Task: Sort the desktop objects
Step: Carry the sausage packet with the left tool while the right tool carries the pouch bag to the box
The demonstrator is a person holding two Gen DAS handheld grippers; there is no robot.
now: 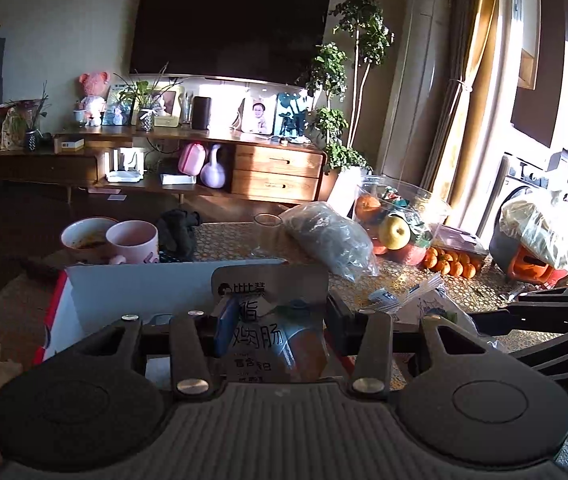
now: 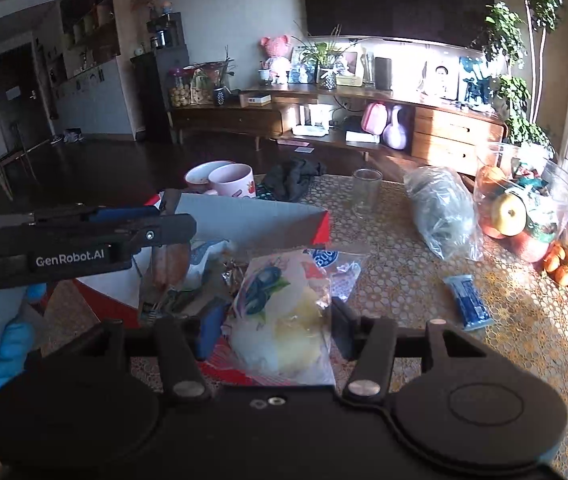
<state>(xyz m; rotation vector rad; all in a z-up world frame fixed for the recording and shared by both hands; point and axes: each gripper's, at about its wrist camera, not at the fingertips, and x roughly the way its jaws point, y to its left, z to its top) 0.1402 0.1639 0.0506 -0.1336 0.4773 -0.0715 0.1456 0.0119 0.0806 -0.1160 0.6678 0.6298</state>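
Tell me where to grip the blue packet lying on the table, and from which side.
Grip the blue packet across its narrow width at mid-length, coming from above. It lies flat on the patterned table, long and slim, clear of other items, so the long edges are the easiest to pinch.

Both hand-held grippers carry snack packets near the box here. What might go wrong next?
The left hand-held gripper pinches its sausage packet only by the sides, so it may slip out. The right hand-held gripper holds a limp clear snack bag that might catch the cardboard box wall. The two tools work close together and may collide.
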